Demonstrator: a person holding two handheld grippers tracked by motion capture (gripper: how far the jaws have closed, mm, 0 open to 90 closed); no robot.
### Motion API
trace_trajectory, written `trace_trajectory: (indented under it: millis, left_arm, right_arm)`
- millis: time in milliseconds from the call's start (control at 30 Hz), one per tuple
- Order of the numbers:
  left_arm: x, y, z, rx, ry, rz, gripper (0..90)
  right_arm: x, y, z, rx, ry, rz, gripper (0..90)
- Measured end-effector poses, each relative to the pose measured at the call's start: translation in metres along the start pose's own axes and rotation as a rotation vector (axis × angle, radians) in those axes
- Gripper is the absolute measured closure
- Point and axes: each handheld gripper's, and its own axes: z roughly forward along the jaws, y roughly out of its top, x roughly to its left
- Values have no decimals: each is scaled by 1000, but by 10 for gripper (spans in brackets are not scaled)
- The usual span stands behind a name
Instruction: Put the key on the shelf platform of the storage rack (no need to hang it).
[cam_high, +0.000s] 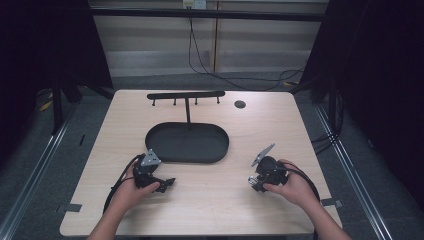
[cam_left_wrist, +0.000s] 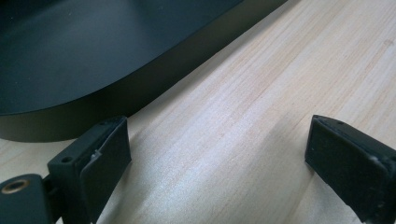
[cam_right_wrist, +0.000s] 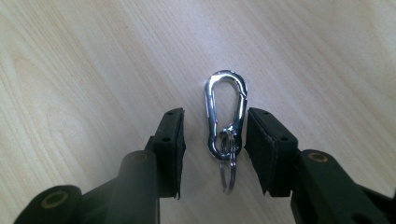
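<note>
While the right gripper (cam_right_wrist: 212, 135) hangs over the wooden table (cam_high: 210, 200), a small silver carabiner (cam_right_wrist: 225, 109) with a key ring (cam_right_wrist: 228, 170) on its lower end lies flat on the wood between the two black jaws. The jaws stand partly open on both sides of the clip, and a thin gap shows on each side, so the pads (cam_right_wrist: 170, 149) do not press it yet. In the high view this place is at the near right of the table, to the right of the black oval tray (cam_high: 187, 145) with its hook stand (cam_high: 186, 95). I judge the carabiner to be light, hard and smooth, so it may slip or turn when it is squeezed. The best hold is probably across its two long sides near the middle, not on the loose ring. The left gripper (cam_left_wrist: 217, 154) stands wide open and holds nothing, just beside the near edge of the tray.
</note>
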Motion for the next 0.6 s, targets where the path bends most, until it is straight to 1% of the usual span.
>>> trace_trajectory:
  millis: [33,67,133,167,233,300,367,400,467,500,533,600]
  left_arm:
    - [0,0,0,0,1,1,65]
    - [0,0,0,0,0,0,65]
    - [0,0,0,0,0,0,65]
    - [0,0,0,0,0,-1,65]
    - [0,0,0,0,0,0,65]
    - [0,0,0,0,0,0,65]
    - [0,0,0,0,1,0,65]
    - [0,0,0,0,1,1,65]
    - [0,0,0,0,0,0,65]
    - [0,0,0,1,0,0,65]
    - [0,0,0,0,1,1,65]
    - [0,0,0,1,2,1,65]
  right_arm:
    - [-1,1,0,14,6,-7,578]
    - [0,2,1,14,6,0,578]
    - [-1,3,1,11,7,-6,578]
    - [0,4,1,18,9,1,579]
    - [-1,6,2,19,3,-14,582]
    - [-2,7,4,35,0,-25,587]
    - [-2,8,5,38,1,-24,595]
    - [-1,10,5,47,-7,-22,624]
    - [-1,10,5,48,-10,-27,638]
    - [-1,11,5,52,-11,-31,670]
    - [-1,11,5,62,-9,-27,684]
    - [0,13,5,72,-10,-30,690]
